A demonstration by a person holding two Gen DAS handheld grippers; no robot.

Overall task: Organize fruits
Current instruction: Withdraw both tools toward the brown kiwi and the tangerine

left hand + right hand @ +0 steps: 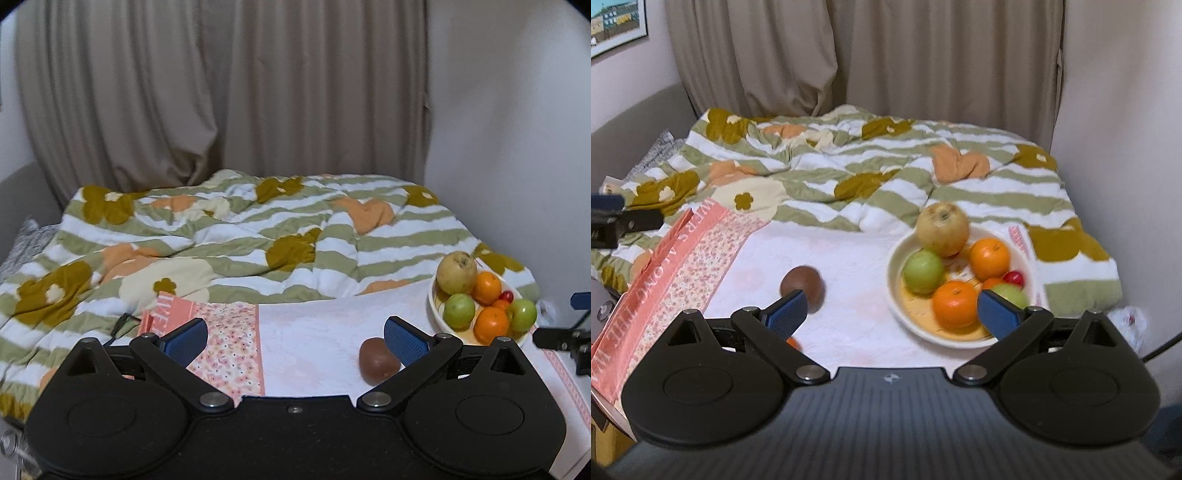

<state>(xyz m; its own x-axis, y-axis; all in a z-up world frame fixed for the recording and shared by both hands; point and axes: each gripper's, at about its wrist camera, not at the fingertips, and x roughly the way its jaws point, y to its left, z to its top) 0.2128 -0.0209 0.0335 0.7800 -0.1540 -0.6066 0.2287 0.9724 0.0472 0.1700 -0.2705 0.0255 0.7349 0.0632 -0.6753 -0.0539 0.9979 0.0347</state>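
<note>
A cream bowl (897,295) on the white cloth holds a yellow pear (942,229), two green apples (922,271), two oranges (955,303), a small red fruit (1014,277) and more. The same bowl (433,301) shows at the right of the left wrist view. A brown kiwi (805,282) lies loose on the cloth left of the bowl, also seen as the kiwi (377,358) by my left gripper's right finger. My left gripper (295,338) is open and empty. My right gripper (892,314) is open, empty, its right finger over the bowl's near rim. A small orange thing (793,343) peeks under its left finger.
A striped floral quilt (229,229) covers the bed behind the cloth. A pink floral-edged cloth (683,258) lies at the left. Beige curtains (221,92) hang behind, a wall (509,147) stands at the right. The other gripper (565,339) shows at the right edge.
</note>
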